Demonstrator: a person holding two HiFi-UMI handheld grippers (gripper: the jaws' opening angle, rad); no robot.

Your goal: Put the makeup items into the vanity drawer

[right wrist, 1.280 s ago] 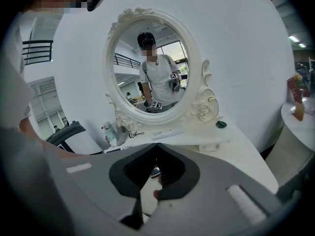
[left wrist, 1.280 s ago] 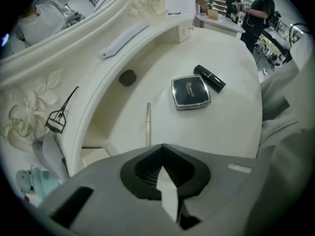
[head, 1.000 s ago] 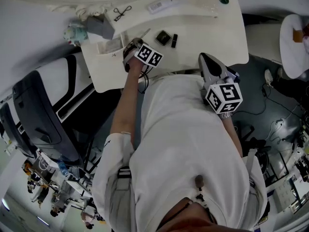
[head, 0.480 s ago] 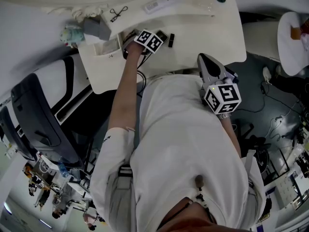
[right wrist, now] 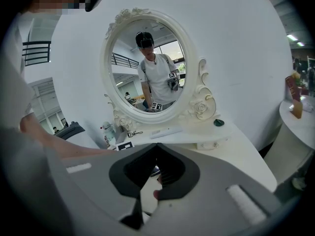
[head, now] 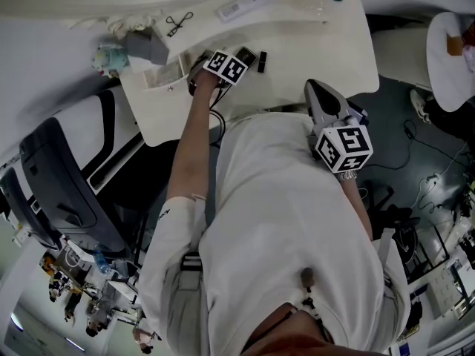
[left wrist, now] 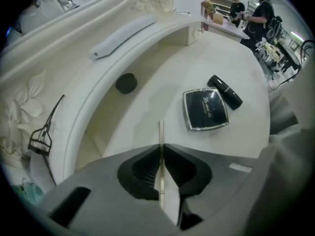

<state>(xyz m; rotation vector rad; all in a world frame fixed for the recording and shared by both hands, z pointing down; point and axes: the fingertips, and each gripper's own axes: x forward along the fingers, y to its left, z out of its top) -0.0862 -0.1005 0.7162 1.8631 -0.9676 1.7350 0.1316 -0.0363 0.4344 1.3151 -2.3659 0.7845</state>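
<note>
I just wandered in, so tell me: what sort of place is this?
Probably a lab's mock dressing corner: ornate white vanity table, oval mirror, makeup compact, yet loose cables trail beside it.

The vanity top (left wrist: 216, 53) is smooth white with a soft sheen; its carved trim (left wrist: 19, 102) looks matt cream. The compact (left wrist: 205, 110) has a glossy black lid in a shiny metal rim. The lipstick (left wrist: 225, 91) is glossy black, the curler (left wrist: 44, 132) thin dark metal, the stick (left wrist: 161, 132) pale and matt.

i see an oval mirror (right wrist: 147, 68) in a carved white frame against the wall, a dark chair (head: 67, 191) off to the left, a round side table (head: 445, 87) far right, and cables (head: 438, 180) lying across the grey floor (head: 401, 110).
</note>
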